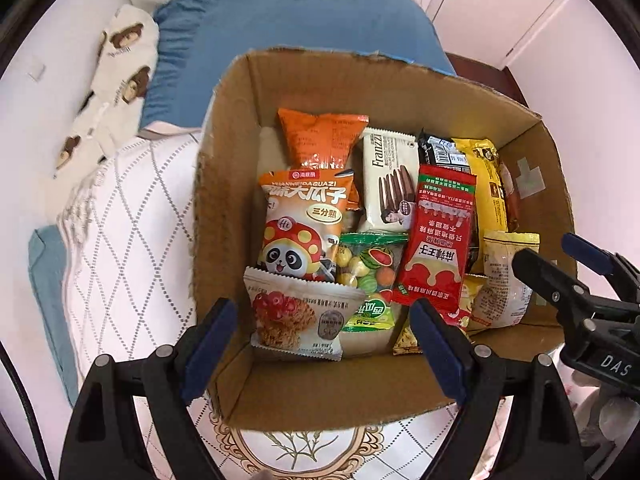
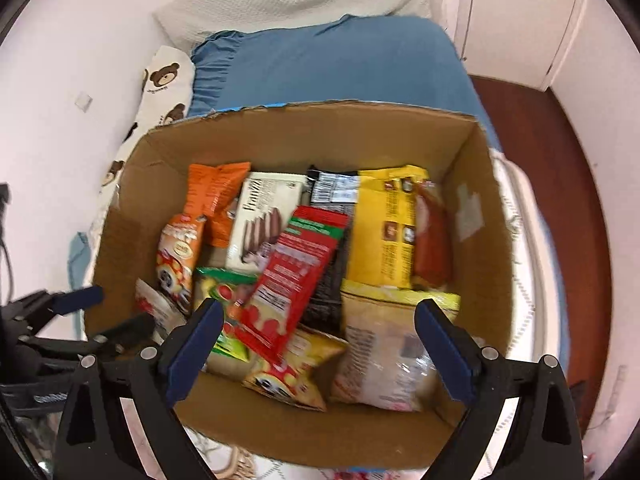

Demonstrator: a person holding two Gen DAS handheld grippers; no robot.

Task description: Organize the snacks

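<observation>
An open cardboard box (image 1: 224,168) on the bed holds several snack packs: a panda seed bag (image 1: 302,228), an orange bag (image 1: 320,138), a white Franzzi wafer pack (image 1: 386,182), a red sauce pack (image 1: 436,240), a yellow pack (image 1: 486,184) and a candy bag (image 1: 370,268). My left gripper (image 1: 324,344) is open and empty above the box's near edge. My right gripper (image 2: 320,348) is open and empty over the box (image 2: 132,208), above the red pack (image 2: 296,276) and a pale bag (image 2: 384,356). It also shows at the box's right in the left wrist view (image 1: 560,256).
The box stands on a white patterned quilt (image 1: 132,240). A blue pillow (image 1: 280,32) and a bear-print cloth (image 1: 120,80) lie behind it. Pink walls flank the bed; dark wooden floor (image 2: 552,184) lies to the right.
</observation>
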